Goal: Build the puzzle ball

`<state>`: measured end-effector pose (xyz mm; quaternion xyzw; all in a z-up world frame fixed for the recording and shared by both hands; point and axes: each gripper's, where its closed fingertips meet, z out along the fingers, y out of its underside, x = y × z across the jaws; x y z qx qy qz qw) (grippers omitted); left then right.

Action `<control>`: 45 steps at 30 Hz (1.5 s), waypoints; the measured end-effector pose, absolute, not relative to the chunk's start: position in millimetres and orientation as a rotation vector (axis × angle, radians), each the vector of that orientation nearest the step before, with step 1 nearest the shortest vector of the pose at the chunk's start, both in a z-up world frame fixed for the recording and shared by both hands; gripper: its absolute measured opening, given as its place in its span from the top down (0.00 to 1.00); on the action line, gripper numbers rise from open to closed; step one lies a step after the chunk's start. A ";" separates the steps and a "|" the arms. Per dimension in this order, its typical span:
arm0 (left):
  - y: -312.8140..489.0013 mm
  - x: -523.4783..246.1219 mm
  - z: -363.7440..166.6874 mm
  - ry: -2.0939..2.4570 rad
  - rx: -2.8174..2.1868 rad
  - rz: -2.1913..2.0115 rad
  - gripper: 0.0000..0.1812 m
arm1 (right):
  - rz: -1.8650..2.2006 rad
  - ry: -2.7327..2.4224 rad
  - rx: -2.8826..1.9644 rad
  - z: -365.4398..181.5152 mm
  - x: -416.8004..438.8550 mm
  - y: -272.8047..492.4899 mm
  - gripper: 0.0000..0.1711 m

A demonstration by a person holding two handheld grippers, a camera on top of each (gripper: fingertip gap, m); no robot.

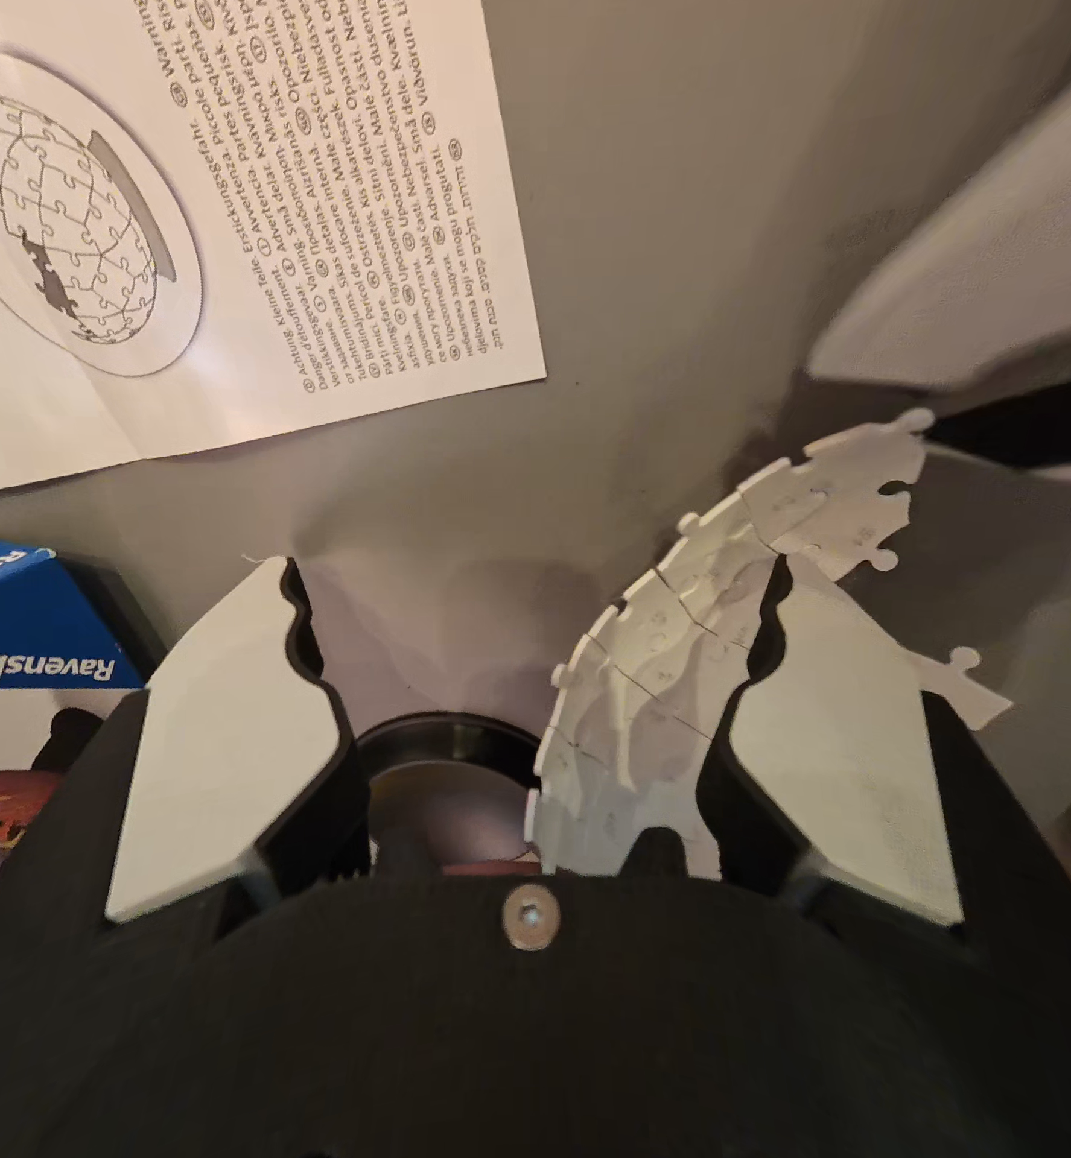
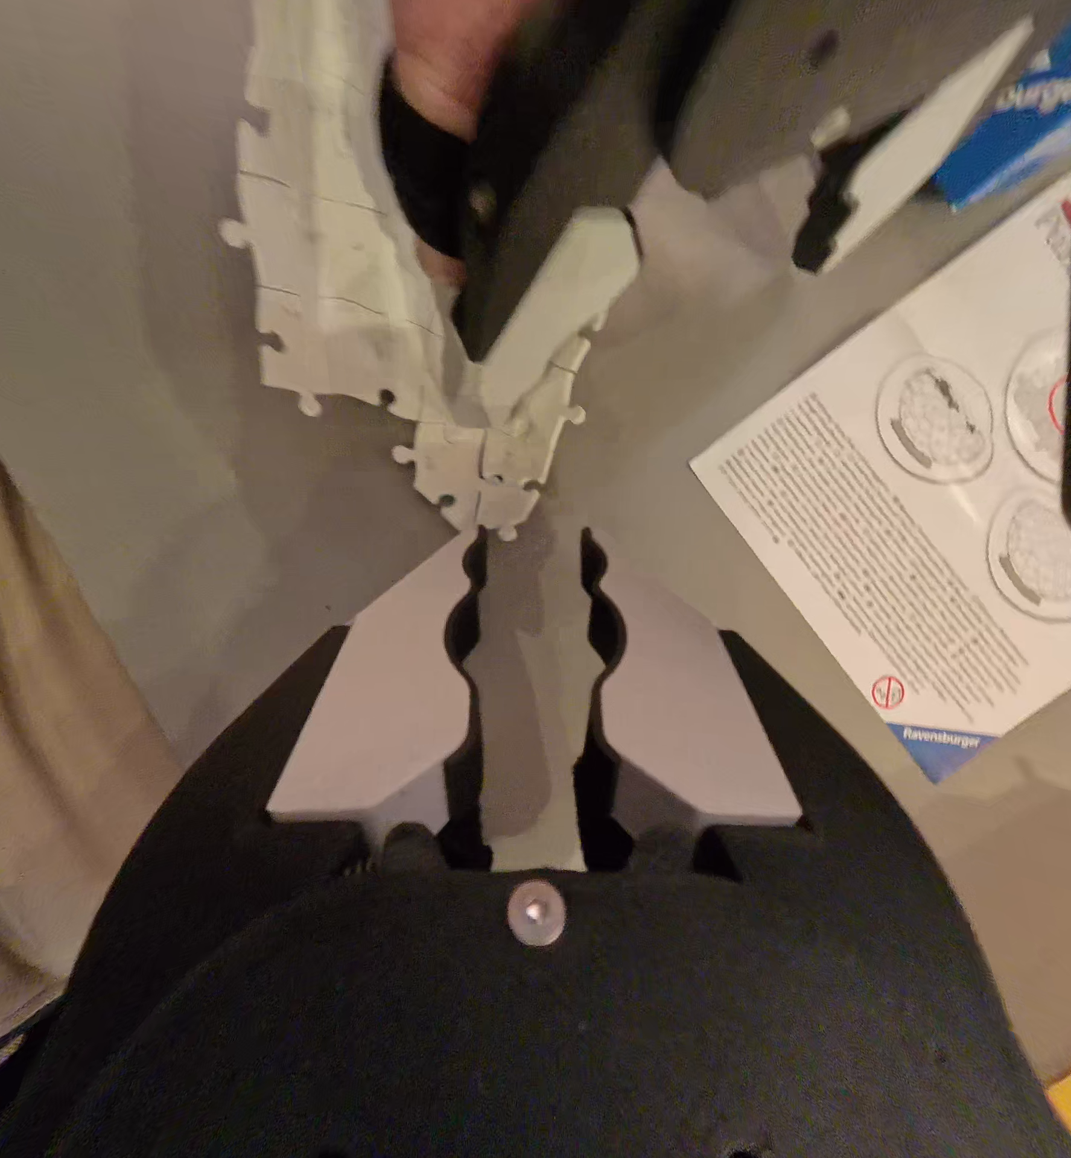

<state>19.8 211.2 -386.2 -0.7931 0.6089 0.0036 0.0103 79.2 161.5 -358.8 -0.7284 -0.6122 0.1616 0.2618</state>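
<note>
A curved section of white puzzle pieces (image 1: 658, 677), several joined, leans on the right finger (image 1: 833, 720) of my left gripper (image 1: 529, 564). The finger pokes through under the shell, with pieces on both sides of it. The left jaws stand wide apart and grip nothing. In the right wrist view the same section (image 2: 332, 282) hangs ahead, its narrow end (image 2: 495, 495) just at the fingertips of my right gripper (image 2: 533, 539). The right jaws are a little apart and empty. A blurred finger (image 1: 959, 282) of the right gripper reaches in at the section's far end.
A white instruction sheet (image 1: 207, 219) (image 2: 896, 532) lies on the grey table (image 1: 645, 250). A blue puzzle box (image 1: 18, 626) (image 2: 1021, 113) stands at the side. A black round stand (image 1: 445, 733) sits under the left gripper. Beige cloth (image 2: 18, 689) is at the left.
</note>
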 end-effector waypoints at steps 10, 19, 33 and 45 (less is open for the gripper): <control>207.9 19.2 -385.1 1.882 -2.497 0.028 0.29 | 0.654 -1.500 -2.049 -354.5 76.1 166.4 0.82; 206.8 19.6 -383.5 1.872 -2.510 0.068 0.29 | 0.549 -1.646 -2.003 -365.7 66.1 161.8 0.96; 209.7 20.0 -378.1 1.888 -2.476 0.206 0.28 | 0.427 -1.597 -1.981 -370.4 67.7 161.6 0.97; 195.7 17.0 -376.7 1.625 -2.549 -0.232 0.34 | 0.633 -1.415 -2.058 -343.6 77.3 171.5 0.86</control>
